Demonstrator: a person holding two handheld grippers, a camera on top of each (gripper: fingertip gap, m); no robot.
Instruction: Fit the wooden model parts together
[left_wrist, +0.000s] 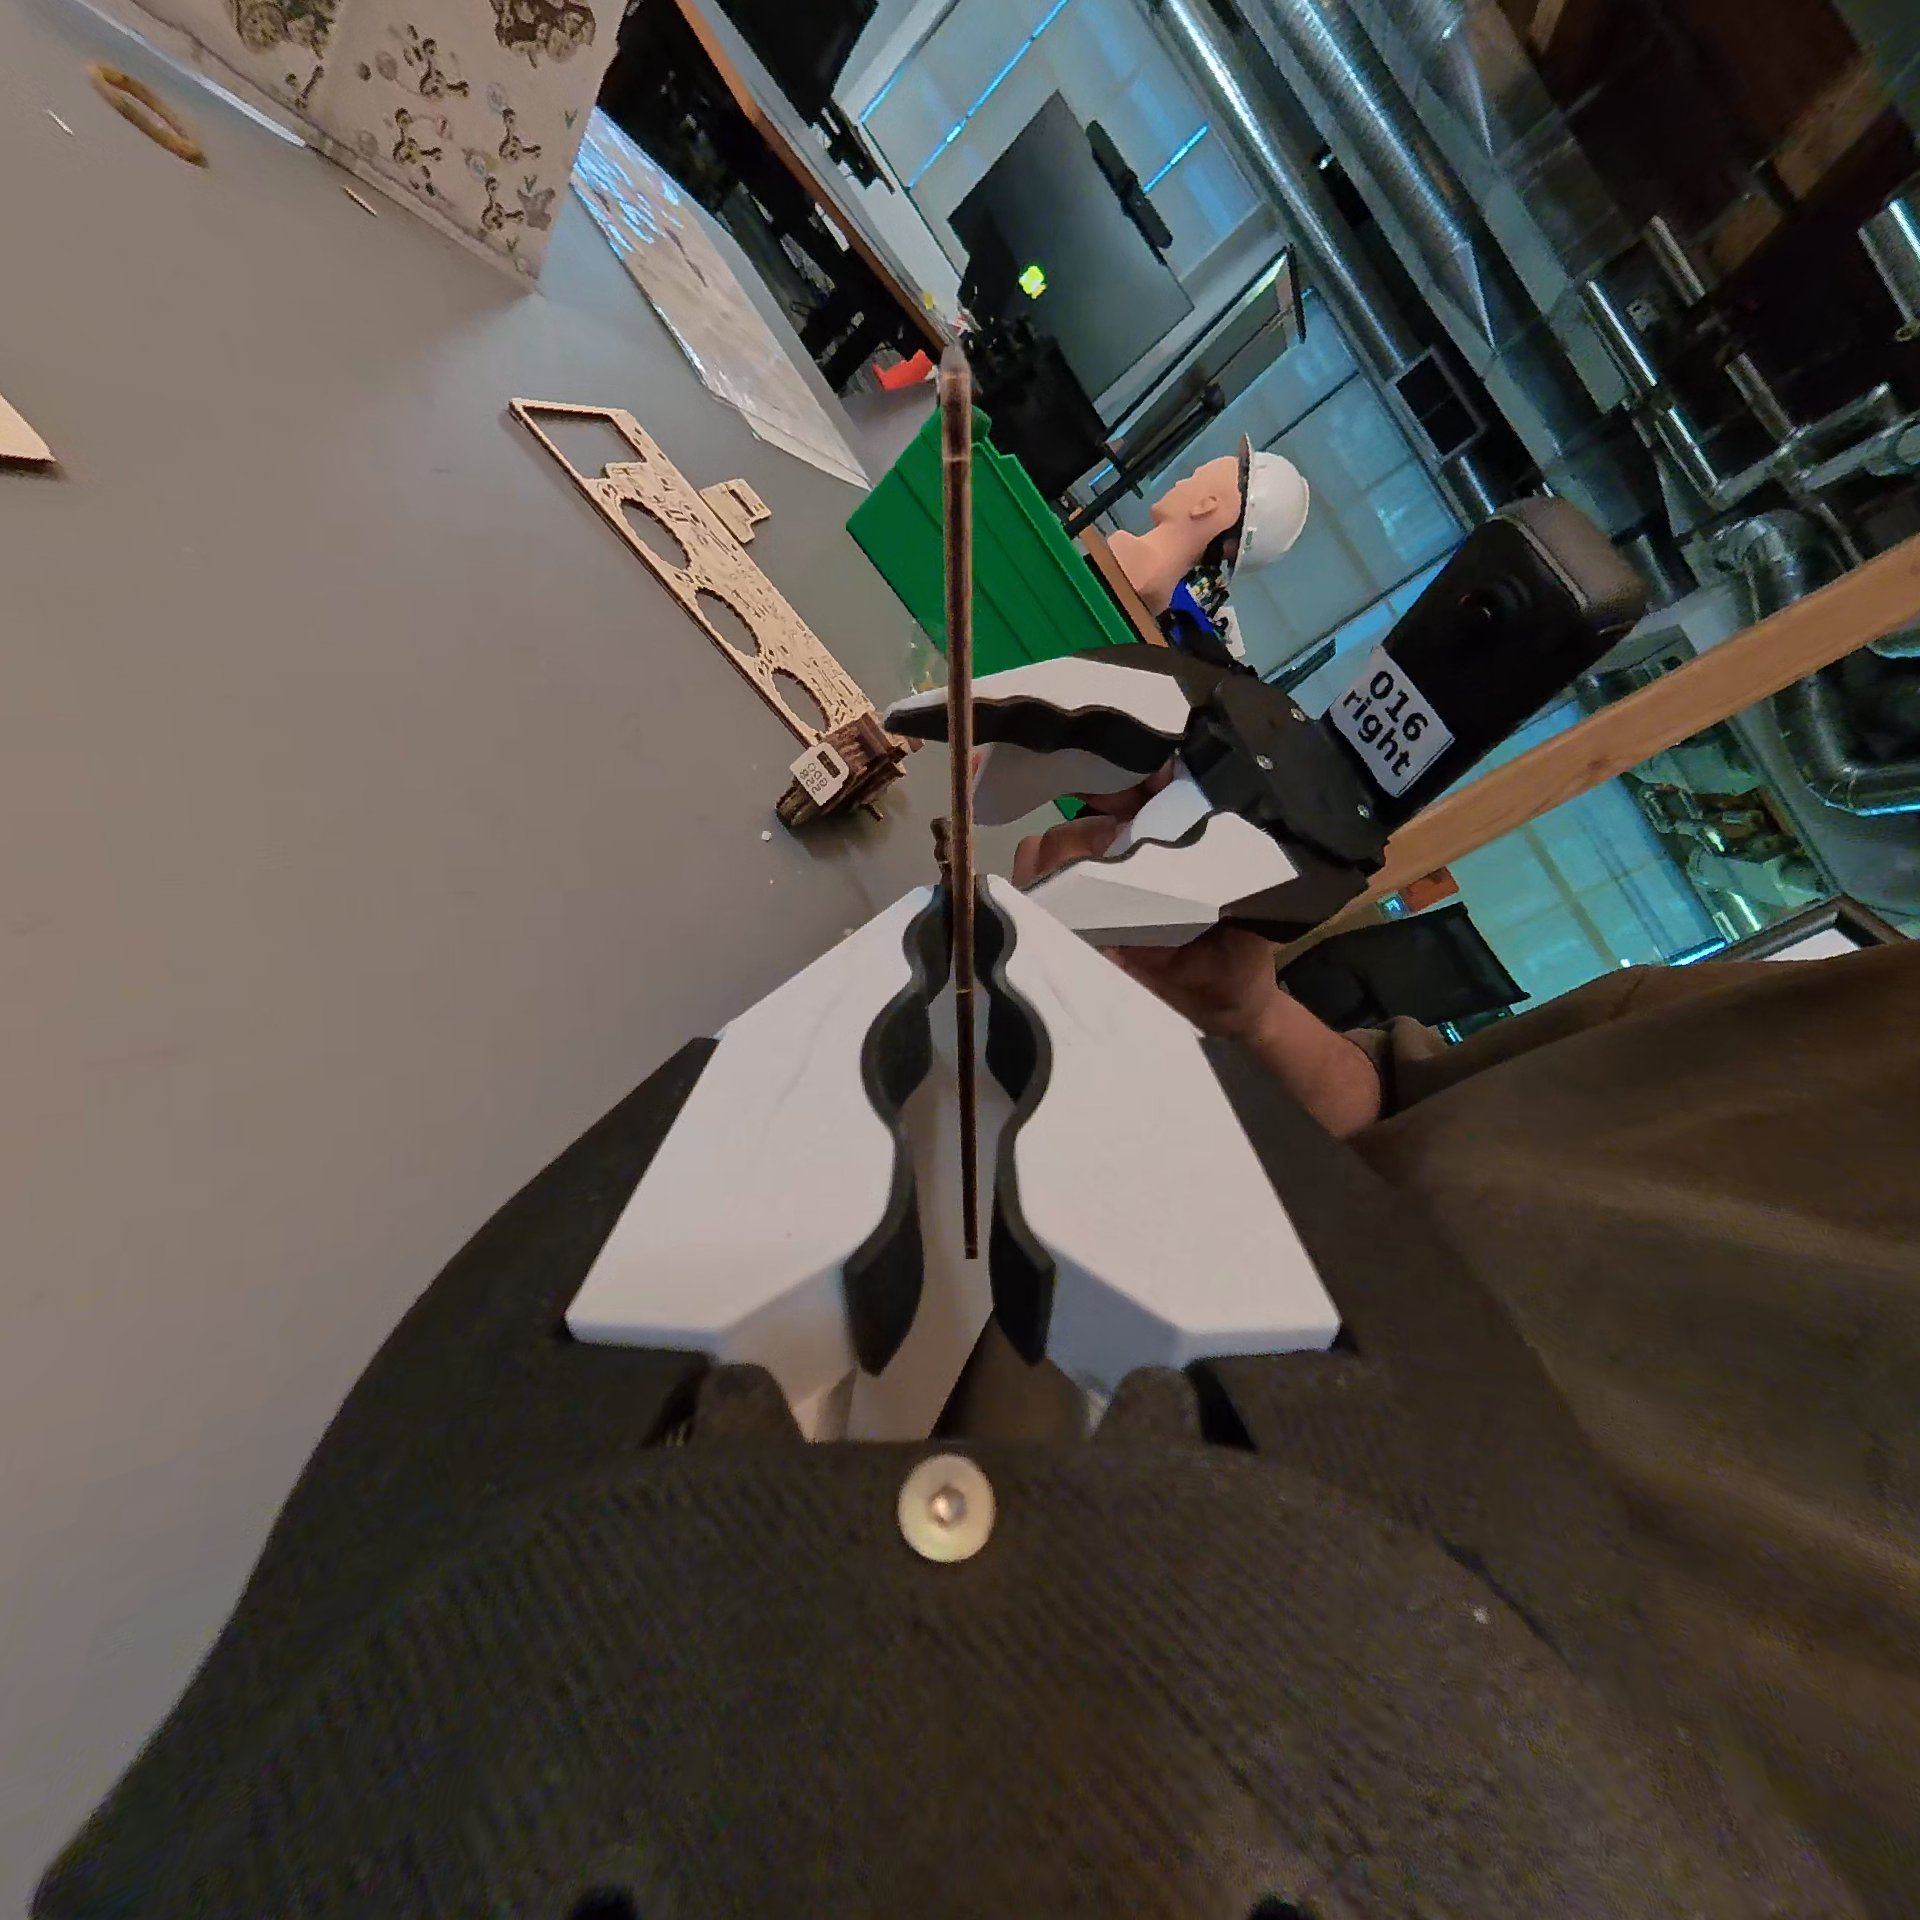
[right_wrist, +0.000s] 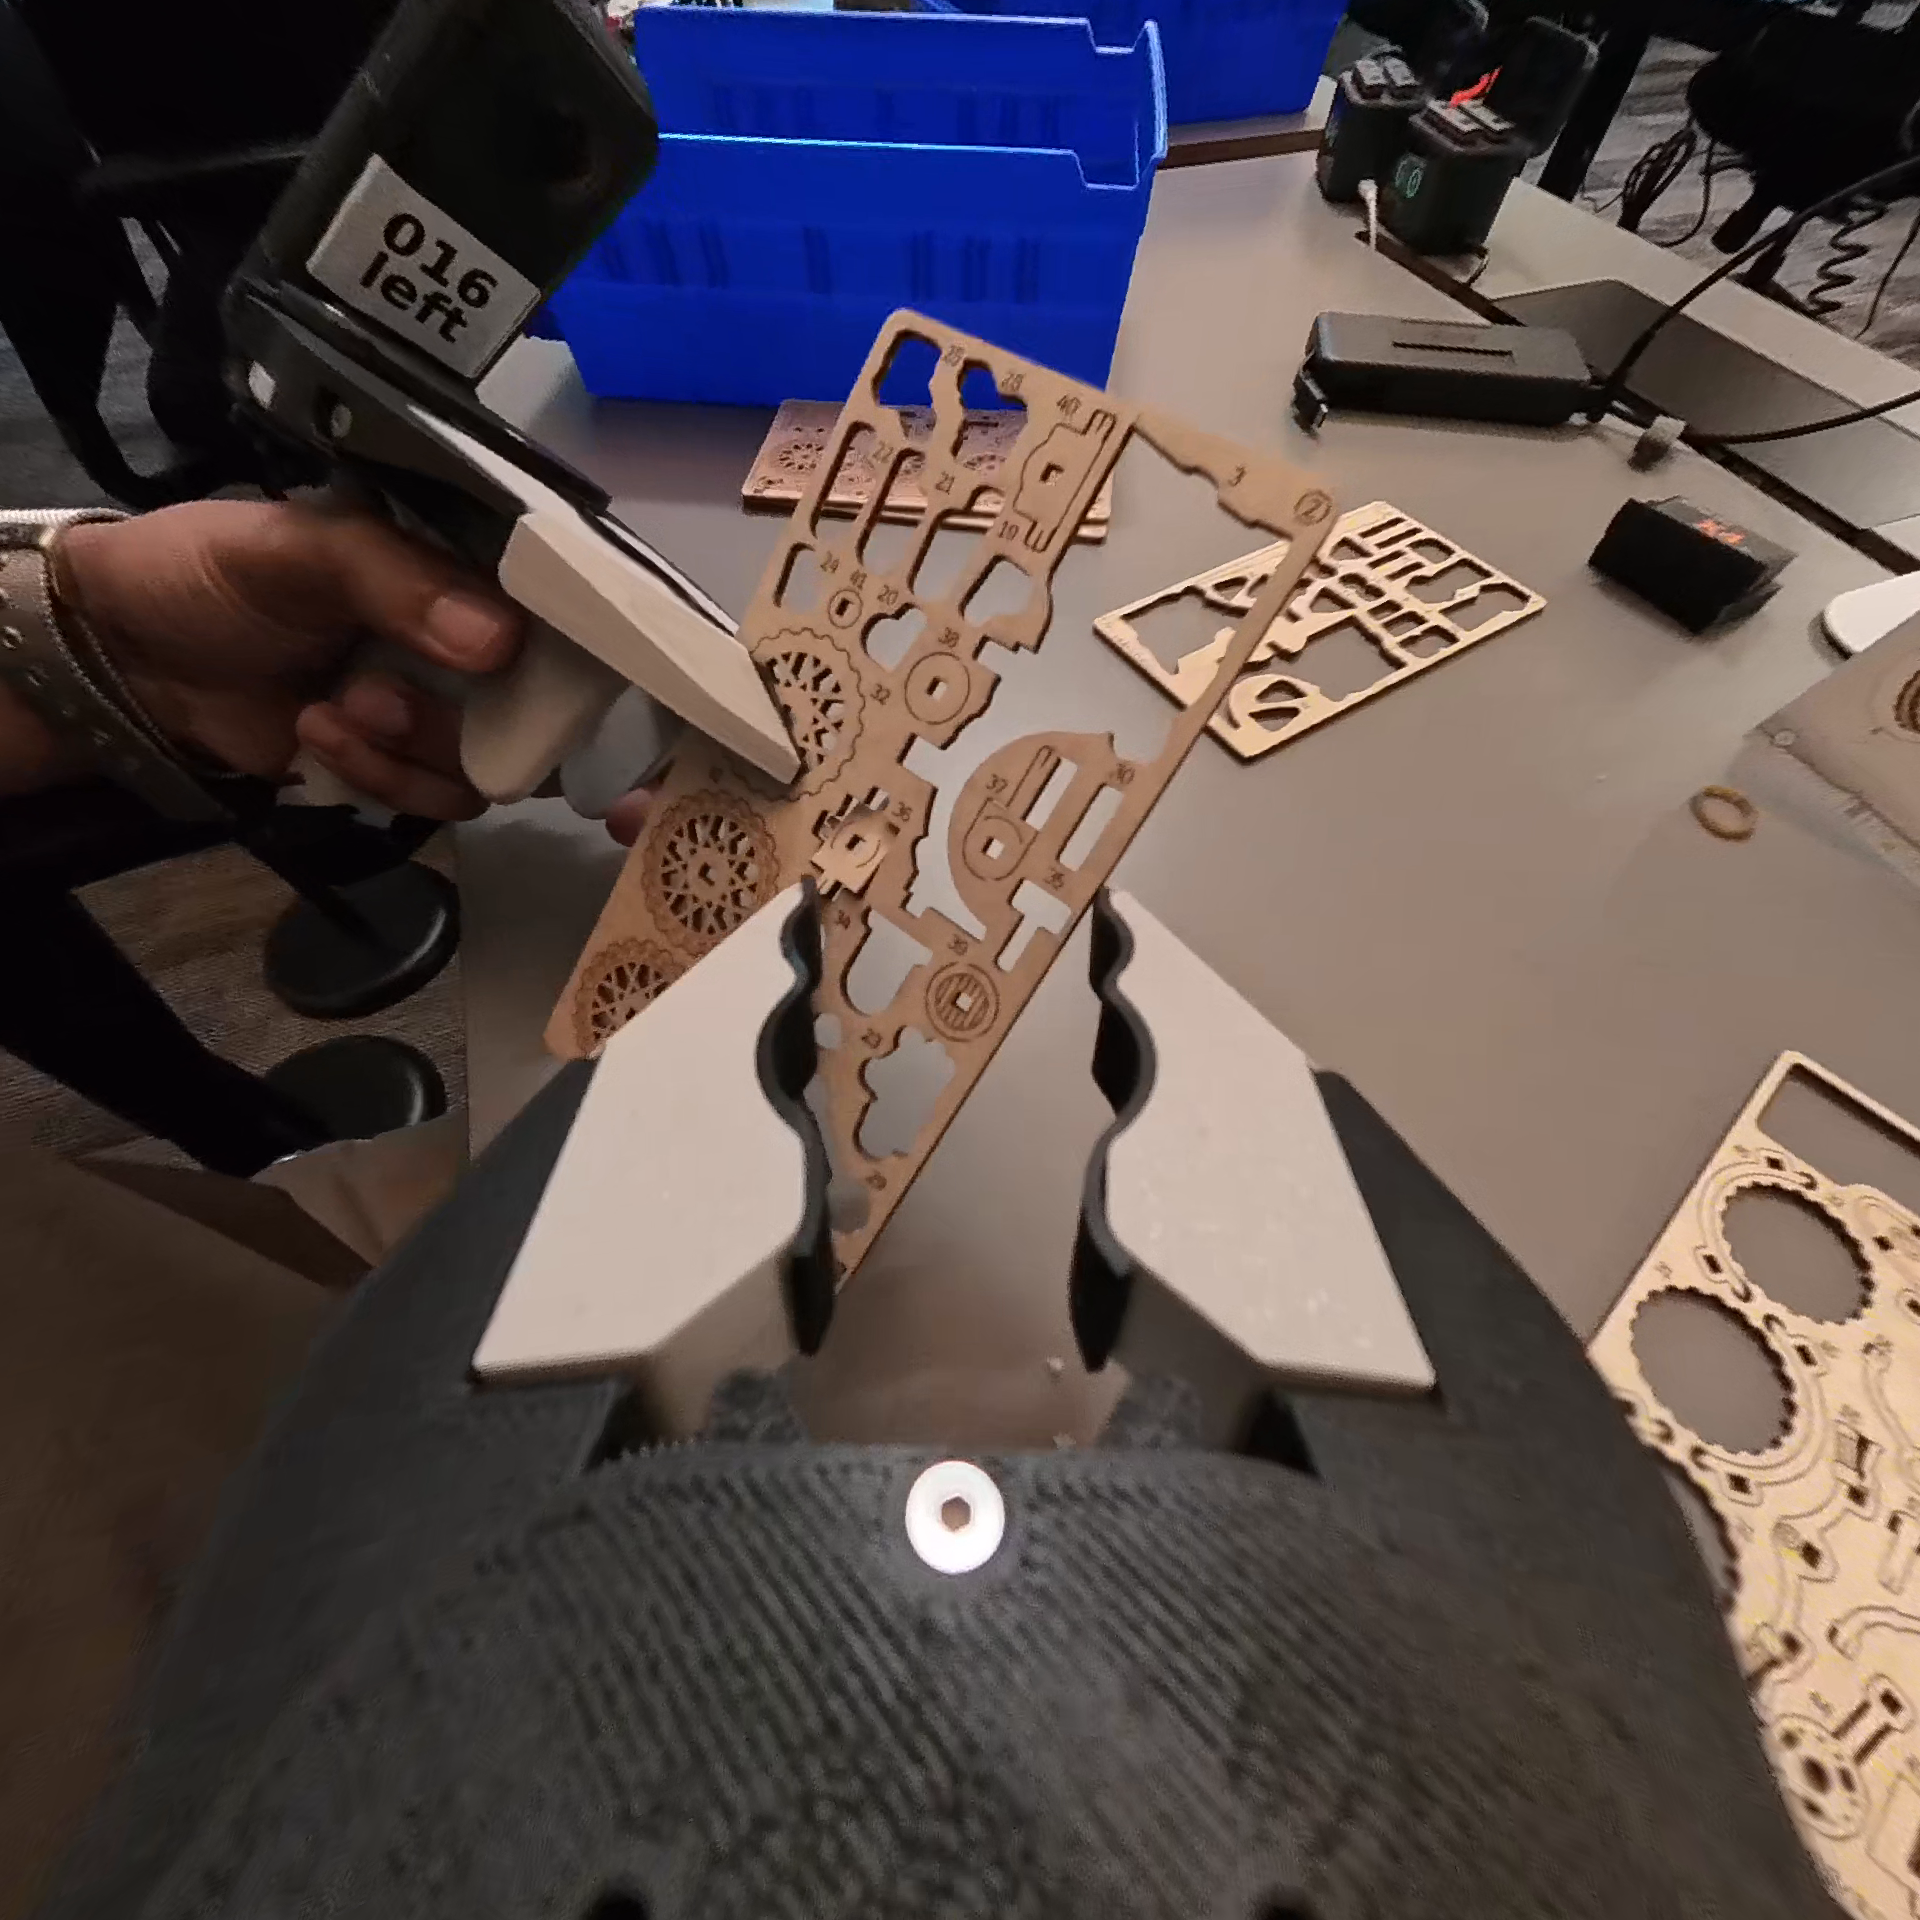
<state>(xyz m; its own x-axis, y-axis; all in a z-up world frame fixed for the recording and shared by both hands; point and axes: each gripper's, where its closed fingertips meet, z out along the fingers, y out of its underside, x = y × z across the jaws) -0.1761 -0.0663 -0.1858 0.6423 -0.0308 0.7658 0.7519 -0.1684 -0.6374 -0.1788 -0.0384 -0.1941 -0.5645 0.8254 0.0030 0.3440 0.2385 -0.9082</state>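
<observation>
Wooden sheet (left_wrist: 957, 790) between left tool (left_wrist: 964, 914) fingers

Blue bins (right_wrist: 883, 187) at the table's (right_wrist: 1455, 987) far edge. Black power brick (right_wrist: 1444, 369) with cable, and chargers (right_wrist: 1423, 177) behind it. Small black box (right_wrist: 1688, 556) at right. Green bin (left_wrist: 997, 551), mannequin head (left_wrist: 1184, 520) in white hard hat (left_wrist: 1273, 509).

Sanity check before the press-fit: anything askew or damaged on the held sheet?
One small part hangs half popped out of the wooden parts sheet, tilted against its cutout near the right gripper. The left gripper pinches the sheet's edge. No breakage visible.
</observation>
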